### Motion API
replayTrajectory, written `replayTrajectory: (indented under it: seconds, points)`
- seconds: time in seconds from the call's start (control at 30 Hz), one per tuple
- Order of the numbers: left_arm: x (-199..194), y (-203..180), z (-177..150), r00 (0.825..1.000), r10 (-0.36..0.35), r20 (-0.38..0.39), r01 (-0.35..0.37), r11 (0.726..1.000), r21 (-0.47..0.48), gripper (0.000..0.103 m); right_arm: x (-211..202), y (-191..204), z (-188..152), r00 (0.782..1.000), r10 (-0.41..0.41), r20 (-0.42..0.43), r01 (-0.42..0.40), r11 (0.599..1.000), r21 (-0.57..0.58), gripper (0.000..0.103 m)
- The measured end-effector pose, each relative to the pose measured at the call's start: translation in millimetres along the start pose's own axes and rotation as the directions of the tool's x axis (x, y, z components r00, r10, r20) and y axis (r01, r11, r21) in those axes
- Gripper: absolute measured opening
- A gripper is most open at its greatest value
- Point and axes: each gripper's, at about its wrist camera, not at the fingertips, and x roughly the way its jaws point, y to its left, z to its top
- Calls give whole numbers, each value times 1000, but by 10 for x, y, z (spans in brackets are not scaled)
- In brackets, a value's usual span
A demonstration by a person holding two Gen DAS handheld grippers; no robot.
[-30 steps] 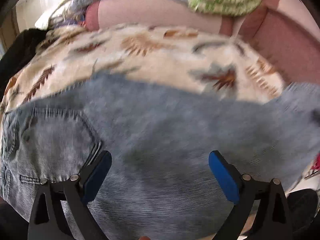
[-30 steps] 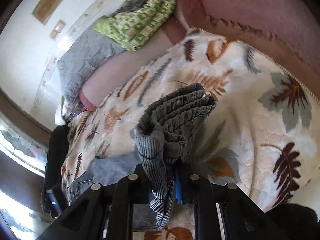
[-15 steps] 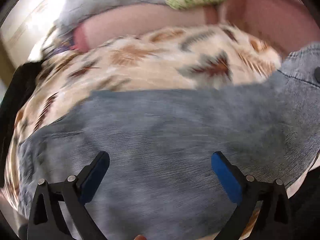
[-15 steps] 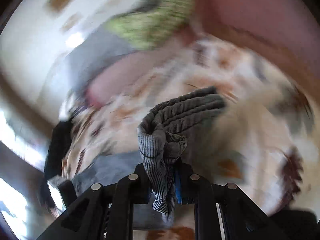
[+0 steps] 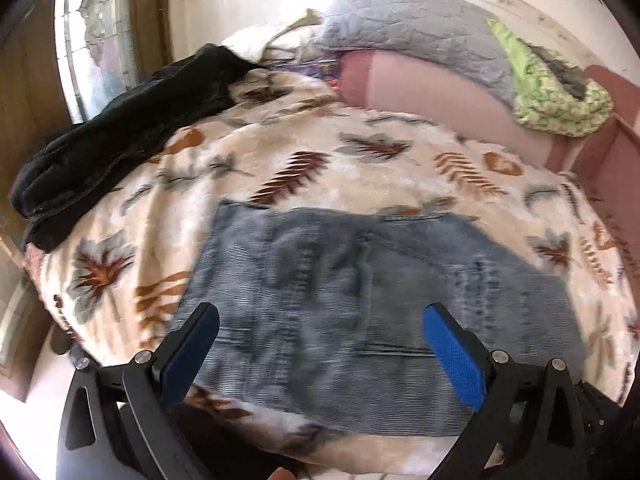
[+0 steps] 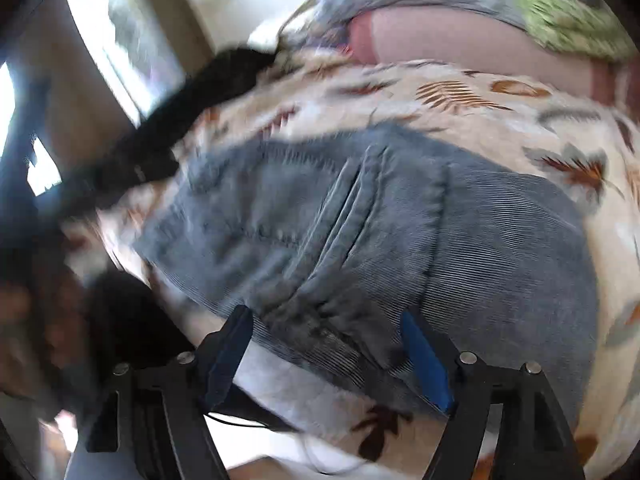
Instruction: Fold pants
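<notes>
Pants (image 5: pixel 360 312) of grey-blue corduroy lie folded into a rough rectangle on a leaf-patterned blanket (image 5: pixel 360 168), filling the lower centre of the left wrist frame. That view is sharp enough to show stitched seams and a pocket edge on the upper layer. Left gripper (image 5: pixel 320 354) stands with its jaws spread wide above the near part of the fabric; its blue pads (image 5: pixel 456 360) touch nothing. Right wrist view is blurred, yet it alone shows a bunched ridge of corduroy (image 6: pixel 328 240) running from upper centre down to the near edge of the garment. Right gripper (image 6: pixel 326 354) has its jaws opening, with that bunched end lying between them; the pads do not press on it. Left wrist view shows more of the room: a black garment (image 5: pixel 120 128) heaped at the left edge of the blanket, a grey quilted pillow (image 5: pixel 416 28) at top centre, a green patterned cloth (image 5: pixel 556 96) at upper right draped on a pink sofa back (image 5: pixel 432 88), and a window (image 5: pixel 96 40) at upper left. Right wrist view shows the same dark garment only as a smear at centre left, and adds a thin dark cable (image 6: pixel 236 422) under the left finger at the bottom of the frame.
</notes>
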Motion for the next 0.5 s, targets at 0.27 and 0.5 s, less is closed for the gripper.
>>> replayTrajectory:
  seconds: [0.27,0.5]
  points:
    - [-2,-878,-38,966,-254,-43,257,962,95,102,-360,-1356,-323,982,143,122,-187,793,580,81]
    - [622,-1236,-571,960,-46,-277,123,956,267,102,-542,-1669,-66,958,235,167,-288,742,605,81]
